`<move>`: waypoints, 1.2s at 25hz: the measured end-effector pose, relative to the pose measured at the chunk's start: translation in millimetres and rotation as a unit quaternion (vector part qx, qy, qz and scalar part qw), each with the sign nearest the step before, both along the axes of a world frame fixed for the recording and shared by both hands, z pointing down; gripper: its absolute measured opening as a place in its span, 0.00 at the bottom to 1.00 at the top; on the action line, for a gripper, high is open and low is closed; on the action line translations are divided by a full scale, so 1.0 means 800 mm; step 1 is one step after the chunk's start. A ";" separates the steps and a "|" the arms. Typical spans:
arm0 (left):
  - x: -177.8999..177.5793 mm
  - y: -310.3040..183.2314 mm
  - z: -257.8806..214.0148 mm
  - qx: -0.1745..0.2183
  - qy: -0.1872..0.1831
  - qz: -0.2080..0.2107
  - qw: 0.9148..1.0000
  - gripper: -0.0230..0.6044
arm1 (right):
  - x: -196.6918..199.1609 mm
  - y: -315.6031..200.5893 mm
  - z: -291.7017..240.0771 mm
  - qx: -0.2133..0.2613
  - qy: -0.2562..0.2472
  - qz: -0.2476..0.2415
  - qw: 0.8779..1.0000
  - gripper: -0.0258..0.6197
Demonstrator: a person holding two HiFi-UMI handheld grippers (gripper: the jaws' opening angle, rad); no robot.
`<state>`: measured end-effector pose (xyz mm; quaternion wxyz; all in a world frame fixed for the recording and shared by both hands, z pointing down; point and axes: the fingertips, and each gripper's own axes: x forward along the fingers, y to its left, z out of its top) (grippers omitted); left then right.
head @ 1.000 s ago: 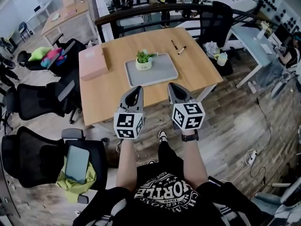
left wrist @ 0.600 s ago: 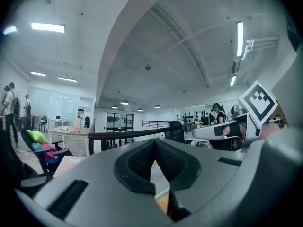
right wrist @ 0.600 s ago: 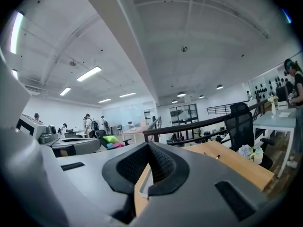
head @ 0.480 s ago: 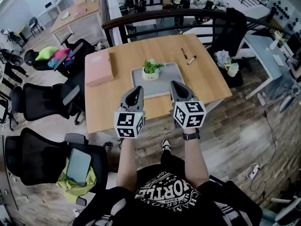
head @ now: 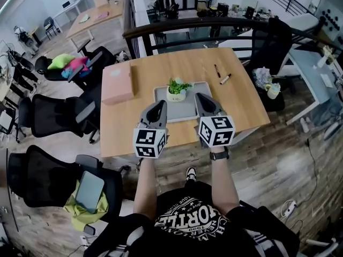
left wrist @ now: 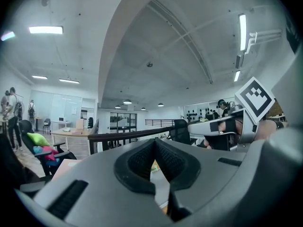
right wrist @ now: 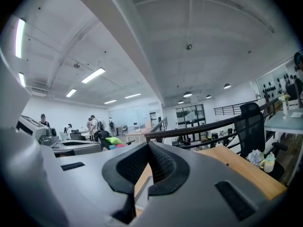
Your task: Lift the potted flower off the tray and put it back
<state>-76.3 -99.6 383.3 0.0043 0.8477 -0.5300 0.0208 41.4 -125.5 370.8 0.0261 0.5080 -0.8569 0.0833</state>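
1. Left tool point(head: 160, 106): jaws fully together, pads meeting, nothing between them. It holds nothing.
2. Right tool point(head: 200, 97): same, jaws closed tight on themselves, empty.
3. Both tools are held side by side in front of the person, pointing roughly level toward the far side of the worktop point(head: 244, 103), with their marker cubes facing the person.
4. In the head view the left tool's tip lies over the near left part of the tray point(head: 185, 109) and the right tool's tip over its right part. Neither tool touches the pot; whether either touches the tray cannot be told.
5. Potted flower point(head: 177, 89): upright on the tray, toward its far side, between the lines of the two tools and just beyond their tips.
6. The tray sits flat near the middle of the worktop.
7. Pink box point(head: 117, 84) lies on the worktop left of the tray, apart from it.
8. Two pens point(head: 221, 75) lie on the worktop to the right of the tray and further back.
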 end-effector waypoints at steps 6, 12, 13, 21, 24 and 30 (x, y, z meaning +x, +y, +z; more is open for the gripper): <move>0.013 -0.041 -0.002 0.011 -0.027 -0.013 0.999 0.07 | 0.009 -0.042 -0.004 0.004 -0.003 -0.018 1.000 0.07; 0.023 -0.082 0.002 0.000 -0.004 -0.033 0.999 0.07 | 0.024 -0.085 0.000 0.004 -0.011 -0.034 0.999 0.07; 0.024 -0.088 0.004 -0.005 0.001 -0.037 0.999 0.07 | 0.025 -0.091 0.003 0.002 -0.012 -0.038 0.999 0.07; 0.031 -0.112 0.046 -0.030 -0.026 -0.041 0.998 0.07 | 0.017 -0.125 0.052 -0.029 -0.008 -0.072 0.997 0.07; 0.029 -0.128 0.062 -0.048 -0.021 -0.042 0.998 0.07 | 0.009 -0.141 0.071 -0.039 -0.003 -0.082 0.996 0.07; 0.029 -0.167 0.086 -0.062 -0.017 -0.027 0.998 0.07 | 0.003 -0.174 0.098 -0.049 0.006 -0.083 0.995 0.07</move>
